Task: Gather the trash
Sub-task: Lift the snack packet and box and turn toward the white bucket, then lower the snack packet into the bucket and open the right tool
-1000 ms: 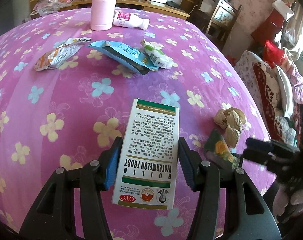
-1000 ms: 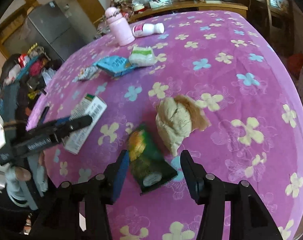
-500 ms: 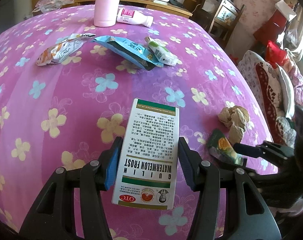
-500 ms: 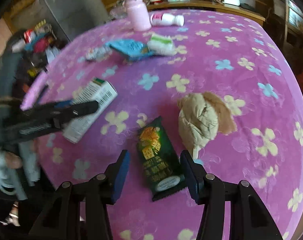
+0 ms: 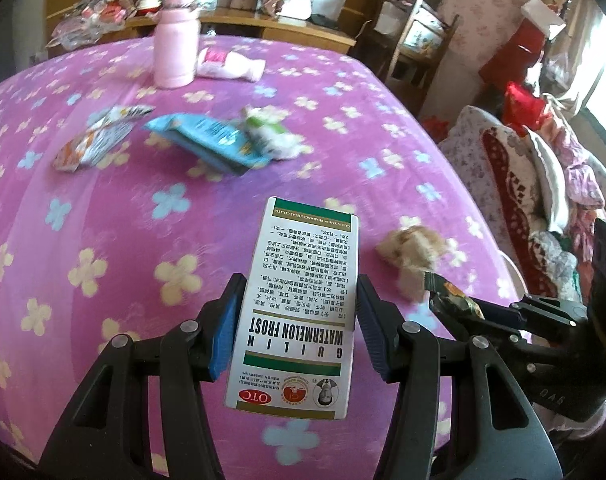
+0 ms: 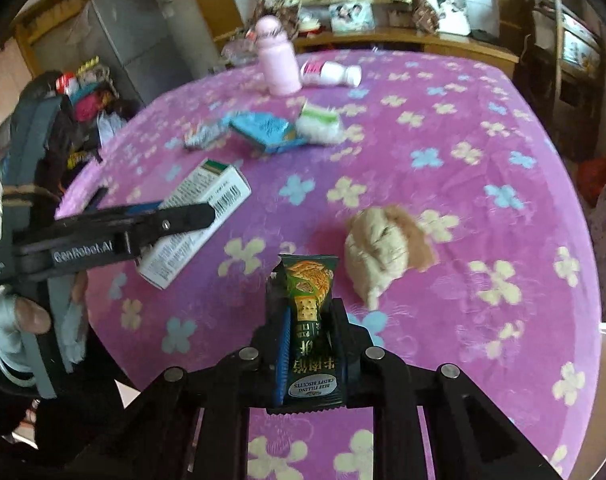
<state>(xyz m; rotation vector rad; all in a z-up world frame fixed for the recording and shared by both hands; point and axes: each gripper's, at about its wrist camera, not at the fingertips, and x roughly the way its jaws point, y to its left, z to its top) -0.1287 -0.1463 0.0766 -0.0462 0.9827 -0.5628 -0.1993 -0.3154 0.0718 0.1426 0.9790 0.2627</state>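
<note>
the left gripper (image 5: 297, 320) had its fingers closed on the white medicine box (image 5: 299, 312), held flat, clear of the purple flowered counter (image 5: 103, 220). the right gripper (image 6: 309, 344) had its fingers pinched nearly together on the green biscuit wrapper (image 6: 309, 312), which stood up between them, off the cloth too. judging from that, both loads were in the lift-away step: best to keep both grips firm and carry each straight out, as the thin wrapper could slip. the crumpled tissue (image 6: 383, 248) lay just beside the right gripper. a blue packet (image 5: 211, 144), an orange-and-white snack wrapper (image 5: 99, 140) and a small green-and-white wrapper (image 5: 271, 136) sat further in, with open cloth between. the counter's near edge was close below both grippers.
</note>
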